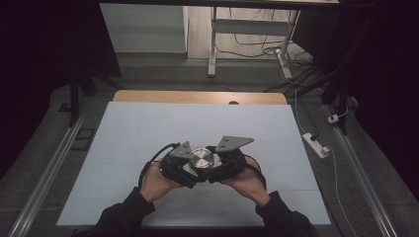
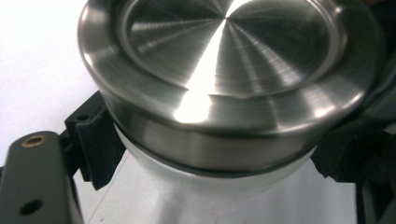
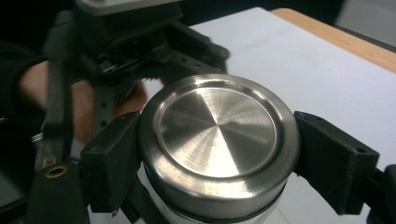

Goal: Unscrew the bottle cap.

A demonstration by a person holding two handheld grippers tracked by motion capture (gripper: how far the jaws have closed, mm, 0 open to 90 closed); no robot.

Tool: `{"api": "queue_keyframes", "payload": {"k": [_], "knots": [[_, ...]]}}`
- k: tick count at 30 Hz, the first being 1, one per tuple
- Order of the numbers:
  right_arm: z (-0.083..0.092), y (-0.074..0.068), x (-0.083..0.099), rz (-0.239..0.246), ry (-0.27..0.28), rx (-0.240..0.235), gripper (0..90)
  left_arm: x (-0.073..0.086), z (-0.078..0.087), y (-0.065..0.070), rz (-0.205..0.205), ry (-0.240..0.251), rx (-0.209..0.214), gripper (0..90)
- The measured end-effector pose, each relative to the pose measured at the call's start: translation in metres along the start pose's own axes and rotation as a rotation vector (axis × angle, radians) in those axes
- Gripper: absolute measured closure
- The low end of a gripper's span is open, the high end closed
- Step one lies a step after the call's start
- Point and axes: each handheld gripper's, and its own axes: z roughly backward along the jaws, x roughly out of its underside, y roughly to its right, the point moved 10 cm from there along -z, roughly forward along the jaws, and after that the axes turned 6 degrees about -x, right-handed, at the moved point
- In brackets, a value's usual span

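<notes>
High view: my forearms enter from bottom edge, hands angled inward. Left gripper [image 1: 190,174] clamped on white jar body [image 2: 205,196] under steel lid [image 1: 202,158]. Right gripper [image 1: 213,173] jaws pressed on lid rim [image 3: 219,140]. Jar stands mid-table on white mat [image 1: 148,128], wooden edge [image 1: 197,97] beyond.

Upright white jar [image 1: 202,165] capped with steel lid [image 3: 218,135].

Dim room; grey floor [image 1: 44,148], white desk frame [image 1: 247,29], tangled cables [image 1: 257,49] behind.
</notes>
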Motion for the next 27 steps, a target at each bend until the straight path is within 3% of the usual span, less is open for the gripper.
{"api": "queue_keyframes", "payload": {"k": [3,6,10,12,15,19,22,27], "knots": [[0.003,-0.002,0.0,0.026,-0.001,-0.107,18.5,-0.001,0.002,0.004,-0.014,0.012,0.05,16.1],[0.007,-0.002,0.001,0.07,0.007,-0.212,18.6,-0.002,0.003,0.008,-0.029,0.018,0.073,16.2],[0.012,-0.001,0.002,0.123,0.012,-0.319,19.7,-0.003,0.004,0.01,-0.027,0.031,0.086,16.1],[0.013,0.0,0.002,0.114,0.025,-0.338,19.6,-0.003,0.004,0.009,-0.027,0.032,0.079,16.2],[0.012,0.0,0.0,0.087,0.011,-0.275,16.3,-0.002,0.005,0.004,-0.026,0.02,0.043,16.1],[0.01,0.002,-0.012,-0.031,0.023,-0.134,10.1,-0.001,0.005,-0.004,0.014,0.022,-0.034,16.2],[0.006,0.0,-0.013,-0.024,0.009,-0.02,9.8,-0.001,0.006,-0.008,0.032,0.024,-0.079,16.1],[-0.004,-0.002,-0.012,0.0,-0.002,0.102,14.7,-0.003,0.007,-0.009,0.048,0.029,-0.111,16.2]]}}
